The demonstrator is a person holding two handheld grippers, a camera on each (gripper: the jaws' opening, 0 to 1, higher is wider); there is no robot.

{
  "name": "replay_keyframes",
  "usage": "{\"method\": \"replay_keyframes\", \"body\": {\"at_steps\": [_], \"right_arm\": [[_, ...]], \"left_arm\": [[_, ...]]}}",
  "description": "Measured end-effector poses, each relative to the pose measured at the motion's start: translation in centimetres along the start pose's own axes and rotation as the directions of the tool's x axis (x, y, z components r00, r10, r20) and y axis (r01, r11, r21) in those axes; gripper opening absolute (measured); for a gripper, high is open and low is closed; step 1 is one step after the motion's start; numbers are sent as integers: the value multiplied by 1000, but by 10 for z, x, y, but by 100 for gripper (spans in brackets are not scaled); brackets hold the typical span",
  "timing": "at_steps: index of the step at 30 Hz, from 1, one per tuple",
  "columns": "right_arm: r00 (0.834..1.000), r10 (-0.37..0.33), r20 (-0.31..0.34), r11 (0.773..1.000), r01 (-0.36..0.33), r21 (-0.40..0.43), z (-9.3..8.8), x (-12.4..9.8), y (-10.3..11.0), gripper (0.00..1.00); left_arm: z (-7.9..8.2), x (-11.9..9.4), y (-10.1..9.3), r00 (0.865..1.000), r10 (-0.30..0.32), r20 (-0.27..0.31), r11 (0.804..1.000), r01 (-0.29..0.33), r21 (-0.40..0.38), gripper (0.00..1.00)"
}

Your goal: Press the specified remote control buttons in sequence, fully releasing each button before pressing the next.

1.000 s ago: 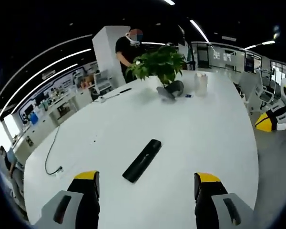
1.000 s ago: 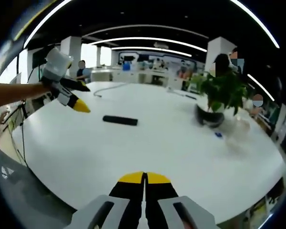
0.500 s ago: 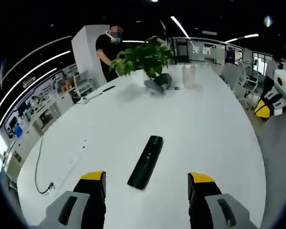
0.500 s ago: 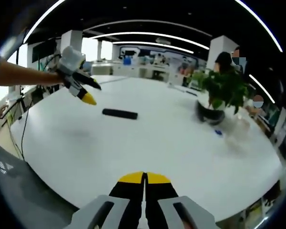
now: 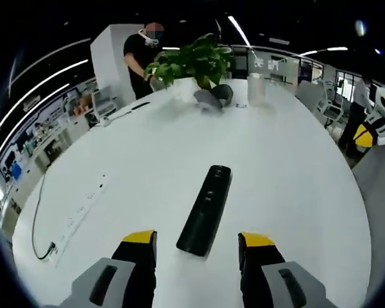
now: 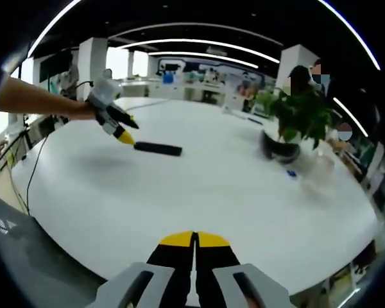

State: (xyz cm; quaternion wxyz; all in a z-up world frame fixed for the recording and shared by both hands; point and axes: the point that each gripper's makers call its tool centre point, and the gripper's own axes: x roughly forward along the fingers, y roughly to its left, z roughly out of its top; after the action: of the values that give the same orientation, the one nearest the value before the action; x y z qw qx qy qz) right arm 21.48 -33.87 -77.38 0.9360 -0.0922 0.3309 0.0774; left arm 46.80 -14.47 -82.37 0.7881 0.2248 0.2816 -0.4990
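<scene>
Black and slim, the bar-shaped remote [image 5: 205, 210] lies flat on the smooth white worktop [image 5: 289, 167] in the left gripper view, its near end between the yellow-tipped jaws of the left gripper [image 5: 197, 242], which stand wide apart. A leafy potted plant [image 5: 196, 64] stands at the far edge.

In the right gripper view, the right gripper [image 6: 194, 241] has its jaws pressed together, holding nothing. Across the glossy worktop, the left gripper [image 6: 123, 135] hovers at the remote's [image 6: 157, 149] end.
</scene>
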Motion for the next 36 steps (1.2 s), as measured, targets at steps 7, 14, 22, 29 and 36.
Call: {"method": "replay_keyframes", "body": {"at_steps": [7,14,22,29,36], "right_arm": [[1000,5,-22,1000,-5,-5,-3,2,2,0],[999,7,-46,1000,-8,-2,-6,3,2,0],[998,9,-64,1000,-10,-9,-9,4,3,0],[997,12,-73,1000,-13,-11,-11,6,3,0],[997,15,-75,1000,-16,-16,-11,6,4,0]], "left_arm": [[-3,7,0,997,-71,34,997,71,-25,41],[-11,17,-3,993,-116,11,992,116,-45,42],[-20,27,3,994,-105,-30,993,103,-52,34],[-16,36,2,987,-119,-104,992,123,35,32],[-18,37,-2,969,-124,-213,988,141,64,26]]}}
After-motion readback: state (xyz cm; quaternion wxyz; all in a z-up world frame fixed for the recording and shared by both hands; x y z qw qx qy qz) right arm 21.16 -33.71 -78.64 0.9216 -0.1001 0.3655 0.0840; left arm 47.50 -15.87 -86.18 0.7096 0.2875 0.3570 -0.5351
